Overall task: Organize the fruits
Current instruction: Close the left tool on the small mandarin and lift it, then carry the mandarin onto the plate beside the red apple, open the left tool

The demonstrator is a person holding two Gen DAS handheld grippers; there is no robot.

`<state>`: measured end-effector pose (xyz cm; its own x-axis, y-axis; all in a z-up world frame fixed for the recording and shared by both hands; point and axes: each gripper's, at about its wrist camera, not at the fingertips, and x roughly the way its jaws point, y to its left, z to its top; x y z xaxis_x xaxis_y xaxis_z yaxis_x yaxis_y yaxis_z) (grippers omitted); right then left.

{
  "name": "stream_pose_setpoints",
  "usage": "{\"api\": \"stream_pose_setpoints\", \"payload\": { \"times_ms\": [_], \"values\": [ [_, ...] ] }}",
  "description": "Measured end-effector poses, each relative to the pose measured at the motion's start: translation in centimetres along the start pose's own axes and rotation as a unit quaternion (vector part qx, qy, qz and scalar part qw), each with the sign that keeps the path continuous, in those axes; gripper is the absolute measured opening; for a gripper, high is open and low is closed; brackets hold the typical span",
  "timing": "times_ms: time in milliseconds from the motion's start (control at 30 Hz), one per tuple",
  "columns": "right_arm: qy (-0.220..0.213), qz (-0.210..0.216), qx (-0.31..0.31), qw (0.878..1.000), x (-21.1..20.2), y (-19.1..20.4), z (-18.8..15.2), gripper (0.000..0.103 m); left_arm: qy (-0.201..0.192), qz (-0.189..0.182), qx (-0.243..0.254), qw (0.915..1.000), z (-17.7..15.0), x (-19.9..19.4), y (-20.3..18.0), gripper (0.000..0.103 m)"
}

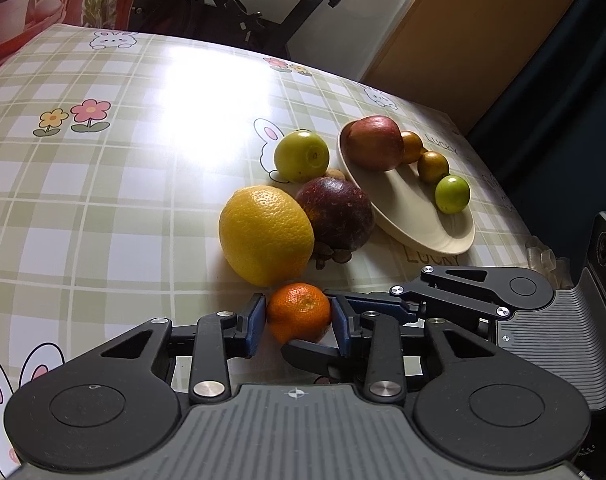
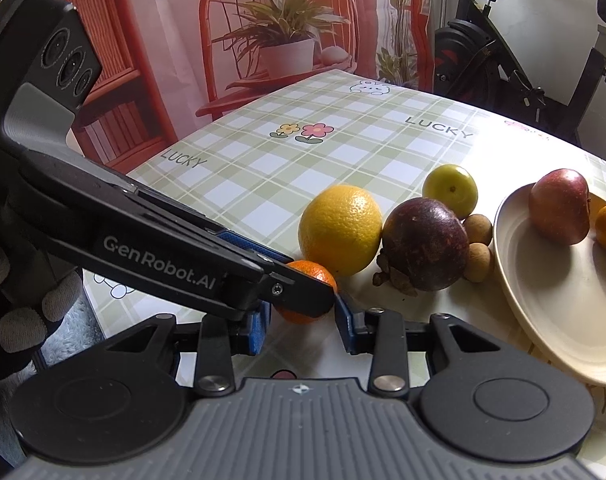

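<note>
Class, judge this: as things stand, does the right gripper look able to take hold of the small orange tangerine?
Probably not yet. The left gripper is already shut on the tangerine, and its finger lies across the open right gripper, blocking the way.

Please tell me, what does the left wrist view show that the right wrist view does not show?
Only the left wrist view shows the small green fruit on the plate. Only the right wrist view shows a gloved hand and two small brown fruits. Both share the left hand-held gripper closed on the tangerine, the right hand-held gripper open, the lemon and the mangosteen.
</note>
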<state>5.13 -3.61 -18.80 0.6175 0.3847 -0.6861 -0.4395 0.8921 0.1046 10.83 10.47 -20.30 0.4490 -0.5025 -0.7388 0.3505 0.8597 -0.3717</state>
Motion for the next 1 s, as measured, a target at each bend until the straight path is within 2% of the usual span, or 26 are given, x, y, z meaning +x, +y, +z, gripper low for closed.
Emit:
{"api": "stream_pose_setpoints", "payload": {
  "times_ms": [600,1000],
  "values": [
    [-0.068,-0.039,0.029,0.996,-6.0,-3.5,0.3,0.038,-0.027,-0.006,0.043,0.9987,3.2,-0.3,-6.4,0.038],
    [-0.093,-0.061,0.048,0.993,-7.6,-7.0,0.5,0.038,-0.030,-0.010,0.071,0.9970,5.5,1.6,-9.5,0.038]
  ]
}}
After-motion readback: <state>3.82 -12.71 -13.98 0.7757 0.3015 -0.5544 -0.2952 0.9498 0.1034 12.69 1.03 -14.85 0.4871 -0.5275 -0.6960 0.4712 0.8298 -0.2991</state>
